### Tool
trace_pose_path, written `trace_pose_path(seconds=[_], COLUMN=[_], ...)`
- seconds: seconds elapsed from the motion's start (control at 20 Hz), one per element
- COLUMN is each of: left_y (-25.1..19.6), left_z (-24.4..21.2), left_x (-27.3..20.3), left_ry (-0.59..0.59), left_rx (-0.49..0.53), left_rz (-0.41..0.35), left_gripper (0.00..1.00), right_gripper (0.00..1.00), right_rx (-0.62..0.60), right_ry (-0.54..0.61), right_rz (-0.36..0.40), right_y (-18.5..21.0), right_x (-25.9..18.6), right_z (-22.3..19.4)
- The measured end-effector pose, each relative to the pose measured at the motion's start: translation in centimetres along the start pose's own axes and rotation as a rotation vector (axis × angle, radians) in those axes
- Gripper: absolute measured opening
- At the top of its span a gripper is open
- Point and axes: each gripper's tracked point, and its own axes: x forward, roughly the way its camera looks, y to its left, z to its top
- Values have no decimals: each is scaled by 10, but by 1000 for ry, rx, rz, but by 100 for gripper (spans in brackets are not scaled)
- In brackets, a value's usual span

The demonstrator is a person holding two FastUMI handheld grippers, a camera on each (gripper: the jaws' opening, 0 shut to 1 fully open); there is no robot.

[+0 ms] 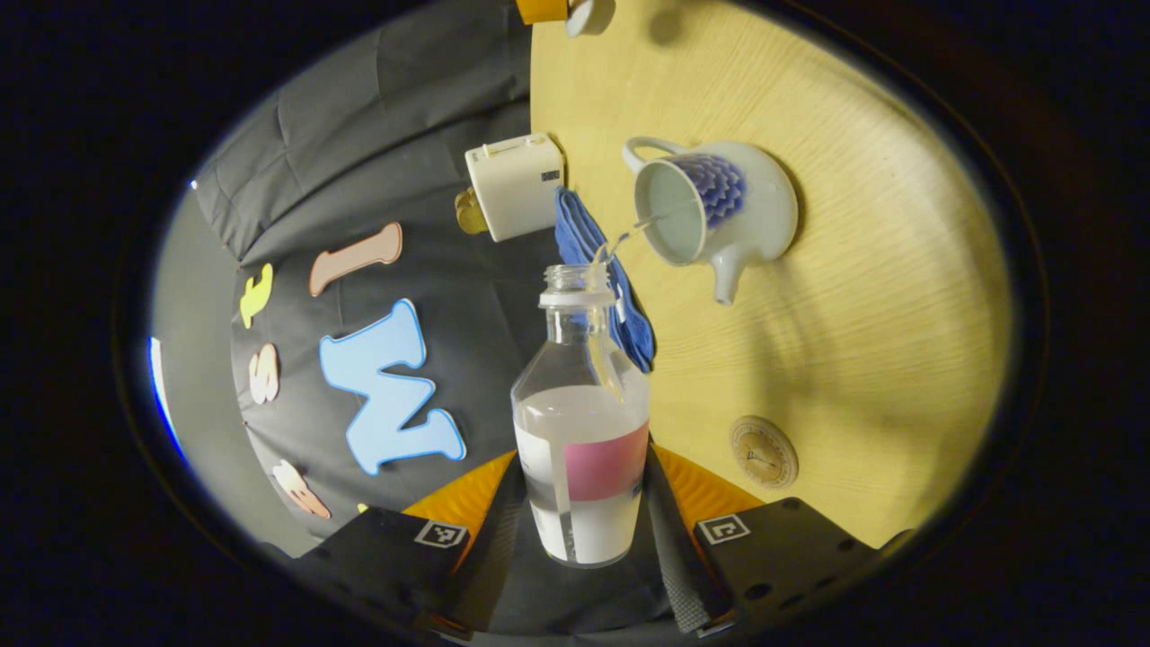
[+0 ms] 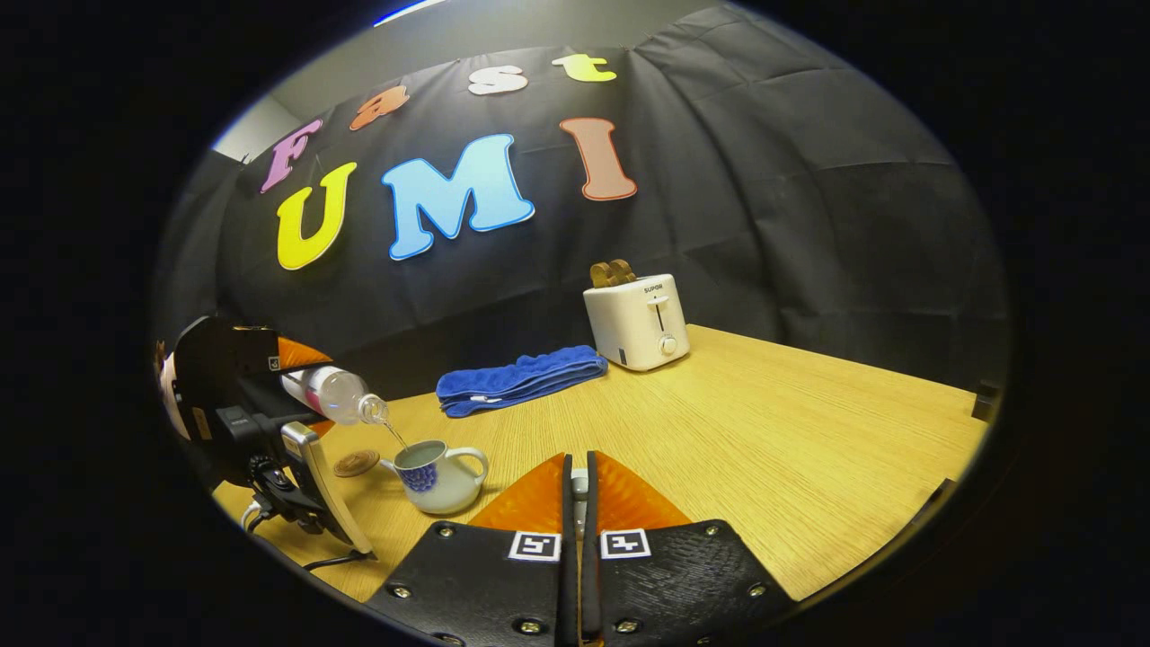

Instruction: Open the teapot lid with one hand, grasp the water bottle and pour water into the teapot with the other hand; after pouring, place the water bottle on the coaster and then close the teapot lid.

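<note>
Lower centre, left gripper view: our left gripper (image 1: 584, 530) clamps water bottle (image 1: 582, 431), tipped so stream enters lidless teapot (image 1: 714, 211), upper right. Coaster (image 1: 763, 451) waits nearby. Right gripper (image 2: 575, 503) nearly closed; whether it holds lid, we cannot tell.
</note>
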Motion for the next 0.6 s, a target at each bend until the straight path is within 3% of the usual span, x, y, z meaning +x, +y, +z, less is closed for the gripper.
trace_pose_path(seconds=[0.6], left_y=[6], left_z=[-9], left_x=[-3], left_ry=[23], left_rx=[41], left_rz=[-3], left_gripper=[84], right_gripper=[2], right_rx=[4], right_ry=[6], right_rz=[2], right_y=[-3], right_x=[-2], right_z=[-4])
